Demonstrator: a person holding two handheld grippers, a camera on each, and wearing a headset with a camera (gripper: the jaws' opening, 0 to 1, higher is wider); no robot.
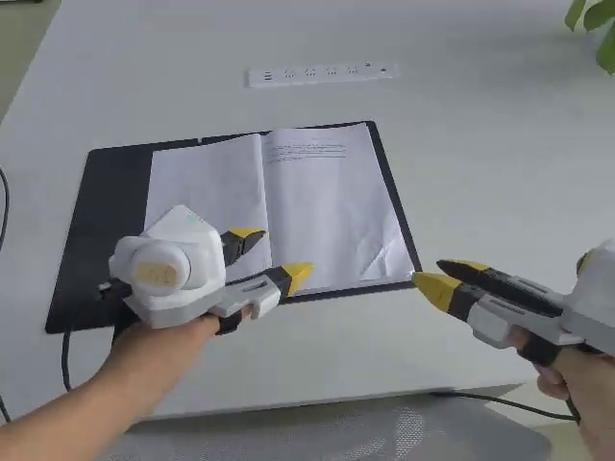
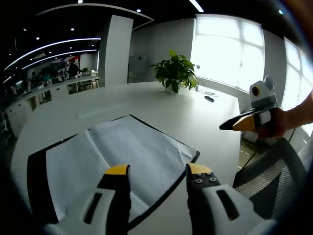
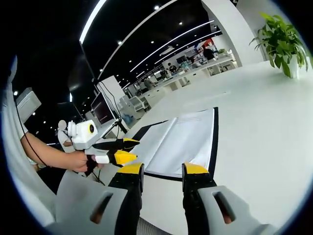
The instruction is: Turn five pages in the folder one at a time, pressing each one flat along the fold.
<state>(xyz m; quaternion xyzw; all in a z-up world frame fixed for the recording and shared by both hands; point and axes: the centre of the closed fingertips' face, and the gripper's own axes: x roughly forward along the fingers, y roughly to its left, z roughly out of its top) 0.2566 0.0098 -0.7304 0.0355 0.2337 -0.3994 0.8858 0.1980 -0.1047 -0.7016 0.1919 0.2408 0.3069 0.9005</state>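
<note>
The open black folder (image 1: 106,230) lies flat on the white desk (image 1: 500,125), just in front of me, with its white pages spread either side of the fold. My left gripper (image 1: 272,254) hovers over the lower edge of the left side. Its yellow-tipped fingers (image 1: 242,234) are spread apart and hold nothing. My right gripper (image 1: 444,276) hangs off the folder's lower right corner, just beside it and not touching. Its fingers stand parted with a clear gap in the right gripper view, and they are empty too.

I judge the pages to be thin, light and floppy. They would bend easily and slide over one another, so a careless pinch could lift two at once. The cover looks stiffer and should stay put under a light press.

The right-hand page (image 1: 327,206) has a lower corner (image 1: 387,257) that curls up off the stack. That looks like the best place to take hold, as one finger can slip under it. I would grip gently at the edge, because a hard squeeze or a fast pull could crease or tear the sheet. Whether the pages sit in plastic sleeves, I cannot tell.
</note>
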